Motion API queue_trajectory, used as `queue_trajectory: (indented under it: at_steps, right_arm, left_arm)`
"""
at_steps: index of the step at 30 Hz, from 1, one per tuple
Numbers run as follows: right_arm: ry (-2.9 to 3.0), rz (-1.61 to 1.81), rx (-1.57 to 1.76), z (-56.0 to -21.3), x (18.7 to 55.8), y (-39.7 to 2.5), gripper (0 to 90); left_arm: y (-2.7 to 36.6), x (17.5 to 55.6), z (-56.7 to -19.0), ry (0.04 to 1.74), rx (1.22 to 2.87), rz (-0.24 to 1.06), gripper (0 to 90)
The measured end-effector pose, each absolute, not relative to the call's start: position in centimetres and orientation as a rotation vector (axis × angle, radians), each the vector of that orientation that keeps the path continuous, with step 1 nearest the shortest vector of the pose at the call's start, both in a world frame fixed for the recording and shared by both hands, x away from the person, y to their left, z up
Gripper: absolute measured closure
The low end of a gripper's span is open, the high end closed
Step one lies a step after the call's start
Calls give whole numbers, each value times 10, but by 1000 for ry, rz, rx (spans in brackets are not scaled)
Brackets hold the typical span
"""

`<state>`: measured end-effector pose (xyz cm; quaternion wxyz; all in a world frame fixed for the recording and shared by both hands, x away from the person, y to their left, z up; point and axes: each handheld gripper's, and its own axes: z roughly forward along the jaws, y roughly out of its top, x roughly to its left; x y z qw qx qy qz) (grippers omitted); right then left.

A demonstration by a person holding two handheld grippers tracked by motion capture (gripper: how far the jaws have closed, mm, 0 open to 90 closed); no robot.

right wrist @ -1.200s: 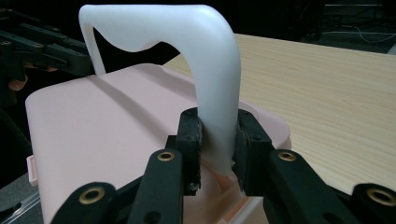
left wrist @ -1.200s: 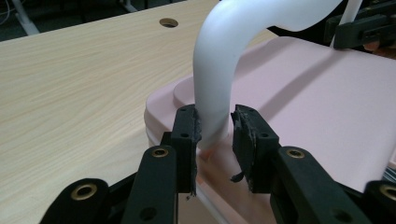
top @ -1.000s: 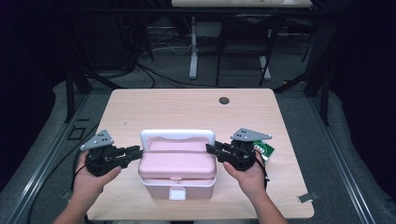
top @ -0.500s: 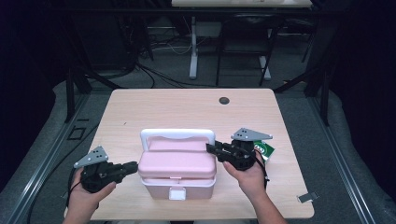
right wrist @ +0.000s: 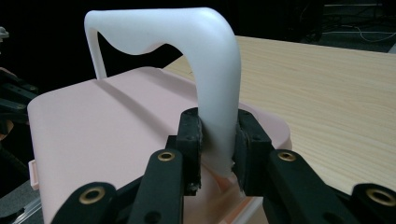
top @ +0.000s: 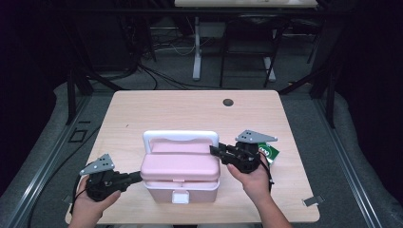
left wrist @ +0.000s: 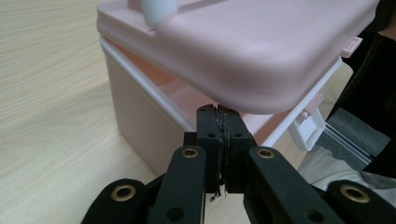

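A pink lidded box (top: 180,167) with a white carry handle (top: 180,135) stands near the table's front middle. My right gripper (top: 214,149) is shut on the handle's right leg, and the right gripper view has its jaws clamped around that white leg (right wrist: 215,70) above the pink lid (right wrist: 102,130). My left gripper (top: 138,176) sits at the box's left side, shut with nothing between its jaws. In the left gripper view its tips (left wrist: 219,122) press at the seam under the lid's rim (left wrist: 261,42), above the box's base (left wrist: 140,121). The lid looks slightly raised there.
The box's white front latch (top: 179,196) faces the near edge of the wooden table (top: 166,109). A green-and-white packet (top: 271,153) lies just right of my right hand. A small dark disc (top: 228,102) sits at the table's far middle.
My left gripper has moved from beside the box's upper left toward the table's near edge and now points at the lid's lower left side. The right gripper has stayed on the handle.
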<state>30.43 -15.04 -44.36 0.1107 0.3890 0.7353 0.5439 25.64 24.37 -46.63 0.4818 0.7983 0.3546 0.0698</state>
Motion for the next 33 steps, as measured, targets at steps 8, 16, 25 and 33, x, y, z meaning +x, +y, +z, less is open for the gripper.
queue_trajectory:
  at_steps: [8, 16, 25, 33]
  right_arm:
    - [2158, 1602, 1141, -443, 305, -151, 745]
    - [2164, 1608, 1141, -443, 305, -151, 744]
    - [2152, 1627, 1141, -444, 305, -151, 743]
    - [2155, 1623, 1153, -444, 305, -153, 734]
  left_arm:
    - [231, 258, -466, 834, 1969, 157, 878]
    - [220, 261, -468, 819, 1977, 144, 878]
    - [215, 263, -469, 806, 1992, 141, 874]
    - [216, 262, -466, 815, 1970, 146, 873]
